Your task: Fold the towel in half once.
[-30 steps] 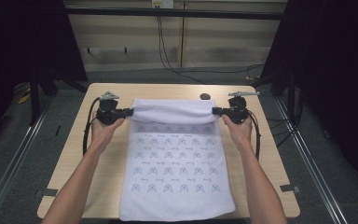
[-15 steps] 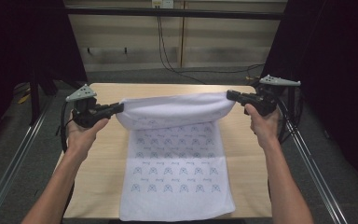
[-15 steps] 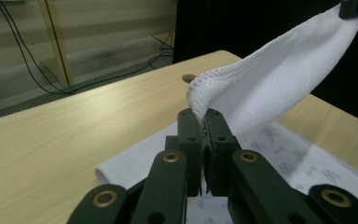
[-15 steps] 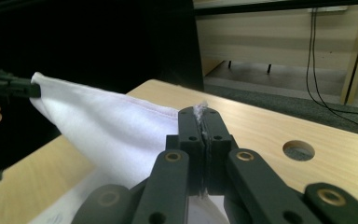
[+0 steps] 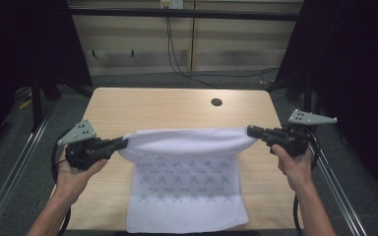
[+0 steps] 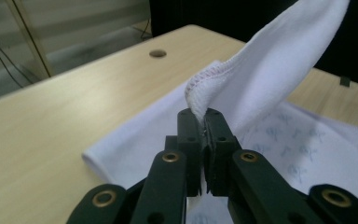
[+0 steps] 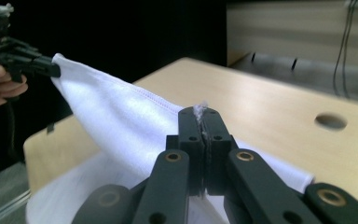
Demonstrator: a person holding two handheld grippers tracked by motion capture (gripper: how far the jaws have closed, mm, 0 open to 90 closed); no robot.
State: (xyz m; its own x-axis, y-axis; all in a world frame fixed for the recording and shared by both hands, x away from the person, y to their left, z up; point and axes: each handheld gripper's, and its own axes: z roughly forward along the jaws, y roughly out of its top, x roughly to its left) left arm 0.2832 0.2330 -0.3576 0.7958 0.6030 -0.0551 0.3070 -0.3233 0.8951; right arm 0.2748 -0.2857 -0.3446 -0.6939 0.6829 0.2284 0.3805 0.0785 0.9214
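White patterned towel, far edge lifted

White cloth with rows of tiny blue marks, lying on the near half of the light wooden table, toward 6 o'clock. Far edge being lifted off the wood and stretched tight from 9 o'clock to 3 o'clock, sagging a little in the middle. Left corner being pinched between the closed jaws of the left gripper; stitched hem poking up from that pinch in the left gripper view. Right corner being pinched by the right gripper. Near part resting flat, bottom edge hanging just over the table's 6 o'clock side.
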